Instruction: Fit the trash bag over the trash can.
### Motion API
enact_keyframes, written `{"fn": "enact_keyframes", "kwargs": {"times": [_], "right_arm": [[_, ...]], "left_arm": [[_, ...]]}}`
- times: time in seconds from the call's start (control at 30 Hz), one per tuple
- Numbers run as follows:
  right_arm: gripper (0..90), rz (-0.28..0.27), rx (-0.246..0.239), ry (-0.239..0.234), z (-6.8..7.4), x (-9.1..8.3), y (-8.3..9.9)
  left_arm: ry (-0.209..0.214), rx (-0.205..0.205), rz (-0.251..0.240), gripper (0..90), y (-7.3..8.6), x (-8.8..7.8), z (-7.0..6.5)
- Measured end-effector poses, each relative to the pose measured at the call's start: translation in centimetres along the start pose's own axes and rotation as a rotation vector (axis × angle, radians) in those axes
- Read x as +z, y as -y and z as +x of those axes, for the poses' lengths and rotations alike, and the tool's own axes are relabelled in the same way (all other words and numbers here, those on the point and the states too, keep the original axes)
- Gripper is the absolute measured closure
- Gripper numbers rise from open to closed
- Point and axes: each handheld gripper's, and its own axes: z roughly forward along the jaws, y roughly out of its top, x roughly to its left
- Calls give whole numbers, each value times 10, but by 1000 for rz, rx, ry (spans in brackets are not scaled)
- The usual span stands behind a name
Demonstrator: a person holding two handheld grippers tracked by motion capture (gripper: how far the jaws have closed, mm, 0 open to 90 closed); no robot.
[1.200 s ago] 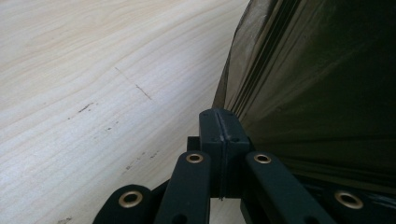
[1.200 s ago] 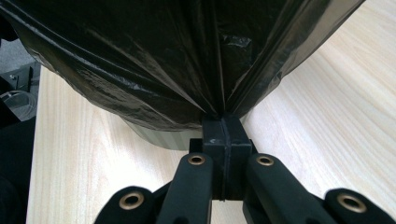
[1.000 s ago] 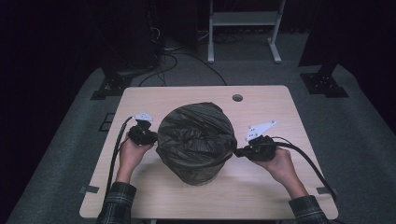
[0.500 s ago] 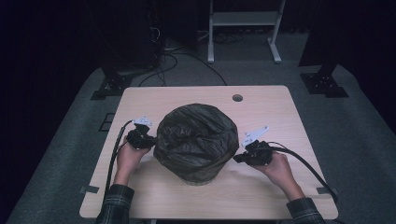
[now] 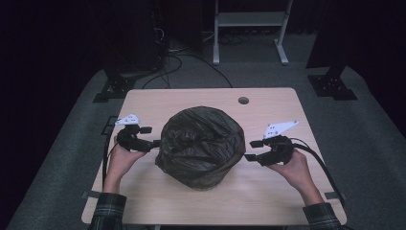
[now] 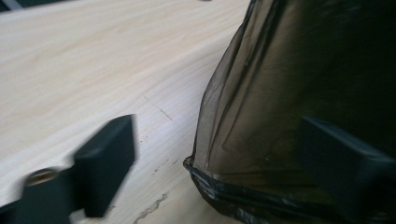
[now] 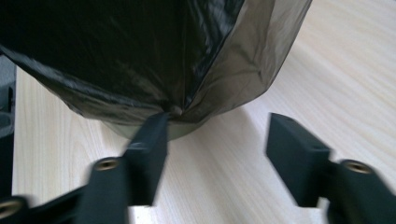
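A dark, crinkled plastic bag (image 5: 201,143) sits puffed up like a dome in the middle of the light wooden table (image 5: 191,98). My left gripper (image 5: 150,136) is at the bag's left side; its jaws have just been opening and stand wide. In the left gripper view the bag's hem (image 6: 243,186) lies between the jaws of my left gripper (image 6: 224,172), unpressed. My right gripper (image 5: 253,150) is at the bag's right side, jaws just opened too. In the right gripper view my right gripper (image 7: 222,158) has bare table between its jaws, with a fold of the bag (image 7: 187,70) just beyond the left one.
A round cable hole (image 5: 243,100) is in the table's far edge. A cable (image 5: 321,165) trails from the right gripper over the table's right side, another (image 5: 105,160) off the left side. On the floor behind stand a white frame (image 5: 249,19) and black stands (image 5: 332,81).
Both grippers' jaws, closed at the bag's sides before, now stand apart. Both hands have drawn slightly outward from the bag, which now rests rounder on the table.
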Motion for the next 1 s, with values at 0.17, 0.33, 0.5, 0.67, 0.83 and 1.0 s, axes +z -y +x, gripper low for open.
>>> {"fn": "enact_keyframes", "kwargs": {"times": [0.17, 0.33, 0.5, 0.67, 0.83, 1.0], "right_arm": [[132, -37, -5, 26, 1, -8, -4], [104, -57, -20, 41, 2, -17, -8], [98, -91, -50, 25, 7, -30, -18], [96, -109, -72, 14, 12, -40, -28], [93, -131, -119, 9, 22, -50, -46], [93, -155, -138, 10, 26, -55, -57]], "left_arm": [[36, 83, -12, 0, 9, -22, -11], [27, 161, 45, 0, 22, -32, -29], [27, 197, 69, 0, 33, -39, -42], [27, 232, 117, 0, 50, -38, -57], [7, 258, 167, 0, 74, -31, -68], [1, 274, 226, 0, 86, -24, -70]]}}
